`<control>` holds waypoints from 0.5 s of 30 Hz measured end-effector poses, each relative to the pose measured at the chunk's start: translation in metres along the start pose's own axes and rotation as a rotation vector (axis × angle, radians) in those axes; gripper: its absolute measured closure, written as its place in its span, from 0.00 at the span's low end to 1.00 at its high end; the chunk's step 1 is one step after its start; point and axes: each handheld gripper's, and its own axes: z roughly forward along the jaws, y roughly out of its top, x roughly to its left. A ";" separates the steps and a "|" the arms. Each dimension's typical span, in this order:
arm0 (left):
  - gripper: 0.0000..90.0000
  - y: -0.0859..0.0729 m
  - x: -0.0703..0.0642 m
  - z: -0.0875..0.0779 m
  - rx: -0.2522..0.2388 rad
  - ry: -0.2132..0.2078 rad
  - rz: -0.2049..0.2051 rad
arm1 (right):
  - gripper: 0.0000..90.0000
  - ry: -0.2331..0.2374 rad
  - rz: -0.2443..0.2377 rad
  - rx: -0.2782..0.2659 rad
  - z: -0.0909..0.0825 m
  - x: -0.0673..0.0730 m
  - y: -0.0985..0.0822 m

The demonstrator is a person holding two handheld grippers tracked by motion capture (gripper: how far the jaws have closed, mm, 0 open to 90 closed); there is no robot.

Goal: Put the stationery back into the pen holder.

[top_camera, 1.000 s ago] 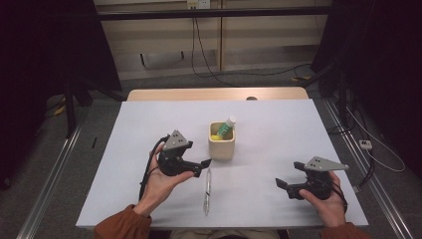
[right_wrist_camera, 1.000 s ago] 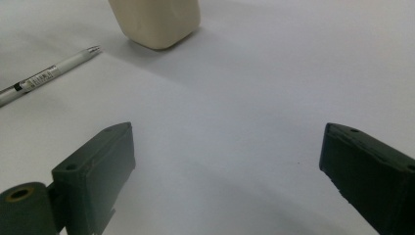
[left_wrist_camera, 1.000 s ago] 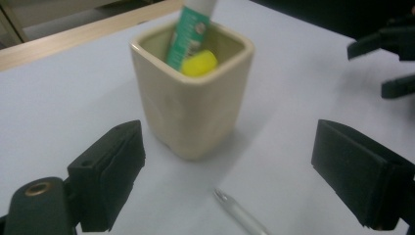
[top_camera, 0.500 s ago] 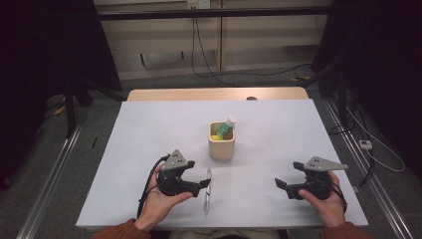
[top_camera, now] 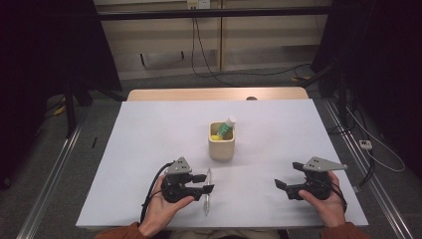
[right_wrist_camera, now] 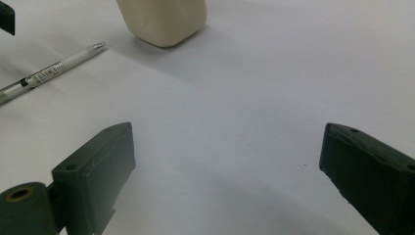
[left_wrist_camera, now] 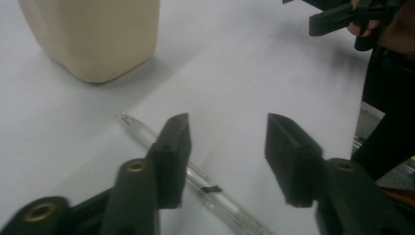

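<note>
A clear pen (top_camera: 207,196) lies on the white table (top_camera: 149,134) near its front edge. My left gripper (top_camera: 208,182) sits low over the pen's upper half. Its jaws have just been closing and stand half apart. In the left gripper view the pen (left_wrist_camera: 142,132) runs slantwise under one jaw of my left gripper (left_wrist_camera: 227,132), and no pad presses on it. A beige cup (top_camera: 221,144) stands mid-table with a green and white tube (top_camera: 227,126) in it. My right gripper (top_camera: 287,175) rests open at the front right, nothing between its jaws (right_wrist_camera: 225,147).
The cup (left_wrist_camera: 98,34) stands just beyond the pen's tip, and in the right gripper view the cup (right_wrist_camera: 164,17) and pen (right_wrist_camera: 54,68) lie to the upper left. Bare table spreads between the two hands. Cables and dark stands surround the table.
My left hand came down and back toward the front edge onto the pen, and its jaws narrowed. The right hand and the cup stayed where they were.
</note>
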 end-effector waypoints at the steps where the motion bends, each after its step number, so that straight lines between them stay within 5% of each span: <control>1: 0.65 0.000 -0.001 0.001 0.004 -0.001 0.002 | 0.07 -0.001 -0.001 0.002 0.000 0.000 0.000; 10: 1.00 -0.003 -0.013 0.013 0.062 -0.028 0.039 | 0.07 0.006 -0.002 0.010 0.001 0.001 0.000; 15: 1.00 -0.009 -0.027 0.025 0.142 -0.060 0.062 | 0.07 0.007 0.000 0.011 0.001 0.000 0.000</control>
